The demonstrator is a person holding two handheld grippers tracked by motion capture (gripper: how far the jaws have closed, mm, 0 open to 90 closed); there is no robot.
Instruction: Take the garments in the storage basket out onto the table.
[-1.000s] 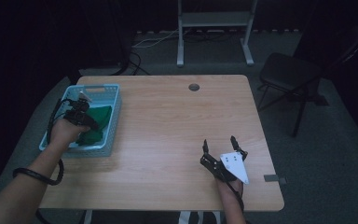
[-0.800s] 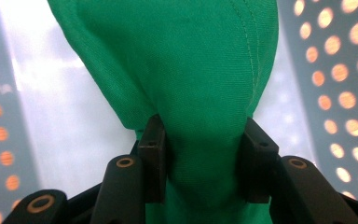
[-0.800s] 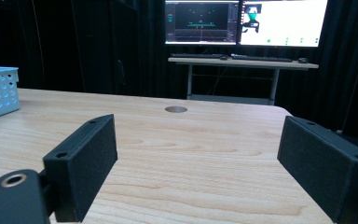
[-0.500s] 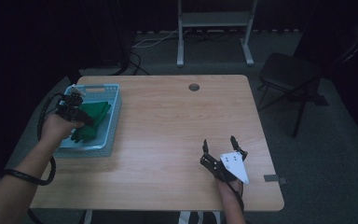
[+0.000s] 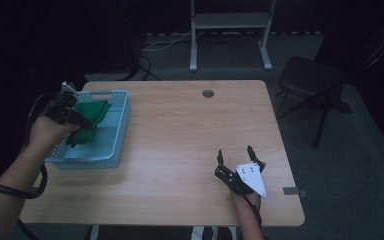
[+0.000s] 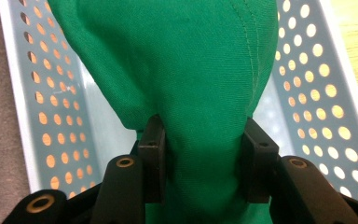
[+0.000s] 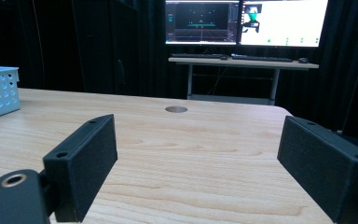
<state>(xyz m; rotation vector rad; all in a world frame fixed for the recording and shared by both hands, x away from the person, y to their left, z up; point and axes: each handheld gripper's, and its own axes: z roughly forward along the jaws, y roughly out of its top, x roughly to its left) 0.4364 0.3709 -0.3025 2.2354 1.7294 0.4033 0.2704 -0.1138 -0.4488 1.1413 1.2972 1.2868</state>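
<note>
A green cloth [image 5: 87, 117] hangs bunched above the light blue perforated basket [image 5: 111, 150] at the table's left. My left gripper [image 5: 82, 122] is shut on the cloth and holds it lifted over the basket's left side. Seen from the left gripper view, the green cloth [image 6: 186, 70] is pinched between both pads [image 6: 151, 154], with the basket [image 6: 51, 102] wall and floor below. My right gripper [image 5: 236, 156] rests near the table's front right, open, with nothing between its fingers. The right gripper [image 7: 196, 163] faces across bare wood.
The wooden table [image 5: 190, 130] has a round cable hole [image 5: 208, 93] at its far middle. A dark chair [image 5: 312, 80] stands to the right and a metal stand [image 5: 230, 22] behind. Monitors [image 7: 247, 21] on a desk show beyond the table.
My left gripper has risen and drawn back toward the left, lifting the green cloth up out of the basket. The right gripper has stayed still.
</note>
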